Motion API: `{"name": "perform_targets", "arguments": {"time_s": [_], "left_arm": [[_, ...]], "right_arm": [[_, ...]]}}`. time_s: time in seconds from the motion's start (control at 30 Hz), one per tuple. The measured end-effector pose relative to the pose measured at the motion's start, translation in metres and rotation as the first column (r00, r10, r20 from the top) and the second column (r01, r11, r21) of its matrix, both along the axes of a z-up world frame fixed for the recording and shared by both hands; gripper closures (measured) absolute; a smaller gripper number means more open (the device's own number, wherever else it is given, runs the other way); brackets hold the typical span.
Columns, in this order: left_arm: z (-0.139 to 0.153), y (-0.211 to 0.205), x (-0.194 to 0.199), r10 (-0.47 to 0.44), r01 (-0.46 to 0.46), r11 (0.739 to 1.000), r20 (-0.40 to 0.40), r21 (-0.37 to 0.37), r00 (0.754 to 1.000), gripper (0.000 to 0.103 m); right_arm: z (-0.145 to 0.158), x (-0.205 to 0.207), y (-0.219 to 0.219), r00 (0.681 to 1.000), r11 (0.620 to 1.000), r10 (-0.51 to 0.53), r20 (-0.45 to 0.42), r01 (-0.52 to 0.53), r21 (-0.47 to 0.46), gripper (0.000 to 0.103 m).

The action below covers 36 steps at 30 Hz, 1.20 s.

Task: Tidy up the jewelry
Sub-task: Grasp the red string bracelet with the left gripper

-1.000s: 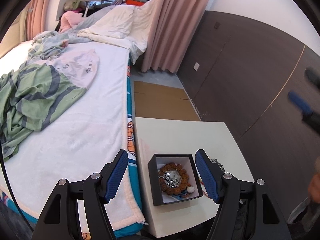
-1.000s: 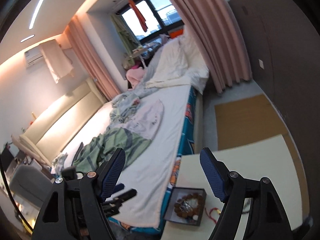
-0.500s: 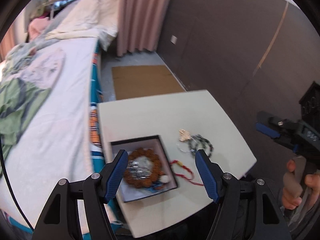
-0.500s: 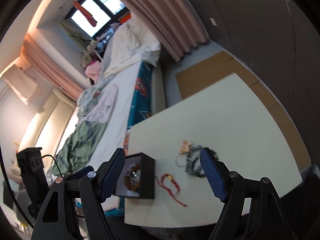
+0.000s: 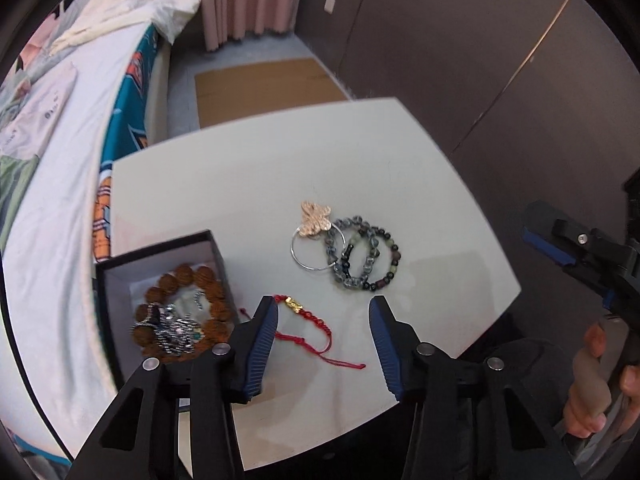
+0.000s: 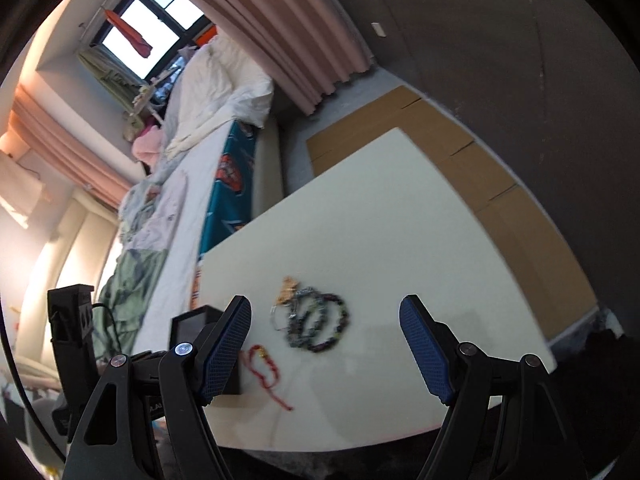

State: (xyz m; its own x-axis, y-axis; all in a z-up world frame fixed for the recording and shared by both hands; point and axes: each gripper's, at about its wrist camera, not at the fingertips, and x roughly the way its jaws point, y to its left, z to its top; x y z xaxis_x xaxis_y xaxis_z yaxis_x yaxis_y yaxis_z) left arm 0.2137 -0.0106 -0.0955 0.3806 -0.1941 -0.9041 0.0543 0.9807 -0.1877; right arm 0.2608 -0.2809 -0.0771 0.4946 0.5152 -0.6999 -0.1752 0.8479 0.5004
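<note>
A black jewelry box (image 5: 120, 276) sits at the left of a cream table (image 5: 260, 184) and holds a brown bead bracelet (image 5: 208, 276) and silver pieces. A red cord bracelet (image 5: 316, 326) with a gold bead lies beside it. Further right lie dark bead bracelets (image 5: 366, 258) and a silver hoop with a rose-gold butterfly (image 5: 316, 218). My left gripper (image 5: 323, 310) is open, just above the red cord. My right gripper (image 6: 326, 318) is open, above the bead bracelets (image 6: 322, 326); the red cord (image 6: 266, 370) and the box (image 6: 188, 326) lie to its left.
A bed (image 5: 60, 152) with white and green bedding runs along the table's left side. Flattened cardboard (image 5: 264, 88) lies on the floor behind the table. A dark panelled wall (image 5: 460, 60) stands to the right. Pink curtains (image 6: 288, 36) hang at the back.
Both grippers have come down and forward over the table. The left view shifted right from the box to the loose jewelry, and its jaws have narrowed. The right stays open.
</note>
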Motion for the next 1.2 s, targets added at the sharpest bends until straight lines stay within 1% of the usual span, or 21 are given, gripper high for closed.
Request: {"name": "perform_targets", "arguments": {"time_s": [0.07,0.13,0.23,0.33,0.5,0.6,0.63,0.67,0.77,0.93,1.03,1.2], "left_arm": [[-0.009,-0.008,0.006,0.002,-0.001,1.000,-0.039,0.027,0.999,0.061],[-0.018,-0.014,0.011,0.009,-0.006,0.999,-0.076,0.045,0.997,0.064],[-0.029,-0.020,0.015,0.025,-0.016,0.997,-0.115,0.076,0.993,0.070],[-0.044,-0.026,0.021,0.041,-0.023,0.993,-0.161,0.112,0.986,0.071],[-0.060,-0.033,0.029,0.062,-0.029,0.986,-0.193,0.167,0.979,0.071],[-0.072,-0.033,0.036,0.079,-0.031,0.977,-0.220,0.213,0.972,0.073],[-0.076,-0.032,0.038,0.087,-0.035,0.974,-0.228,0.223,0.970,0.080],[-0.077,-0.032,0.040,0.102,-0.043,0.969,-0.233,0.244,0.967,0.082],[-0.075,-0.034,0.044,0.106,-0.040,0.963,-0.237,0.268,0.966,0.082],[-0.073,-0.036,0.043,0.115,-0.038,0.958,-0.260,0.285,0.959,0.082],[-0.074,-0.036,0.043,0.122,-0.050,0.962,-0.257,0.269,0.959,0.082],[-0.080,-0.030,0.056,0.132,-0.069,0.964,-0.235,0.256,0.963,0.082]], "right_arm": [[-0.001,0.000,-0.011,1.000,1.000,-0.012,-0.002,0.012,0.005,0.026],[-0.002,0.000,-0.019,1.000,1.000,-0.016,0.001,0.016,0.008,0.026],[-0.005,0.002,-0.032,1.000,0.999,-0.022,-0.006,0.022,0.028,0.026],[-0.006,0.003,-0.042,1.000,0.998,-0.021,-0.015,0.022,0.062,0.026],[-0.009,0.006,-0.055,0.999,0.995,-0.036,-0.028,0.038,0.095,0.026],[-0.011,0.007,-0.061,0.998,0.992,-0.044,-0.038,0.048,0.117,0.026],[-0.011,0.007,-0.063,0.998,0.991,-0.047,-0.039,0.052,0.124,0.026],[-0.010,0.006,-0.065,0.998,0.990,-0.051,-0.037,0.056,0.130,0.026],[-0.010,0.005,-0.070,0.998,0.987,-0.063,-0.033,0.067,0.149,0.026],[-0.014,0.007,-0.074,0.997,0.984,-0.068,-0.045,0.074,0.160,0.026],[-0.014,0.007,-0.075,0.996,0.984,-0.074,-0.047,0.081,0.159,0.026],[-0.015,0.005,-0.076,0.995,0.983,-0.083,-0.046,0.090,0.162,0.026]]}}
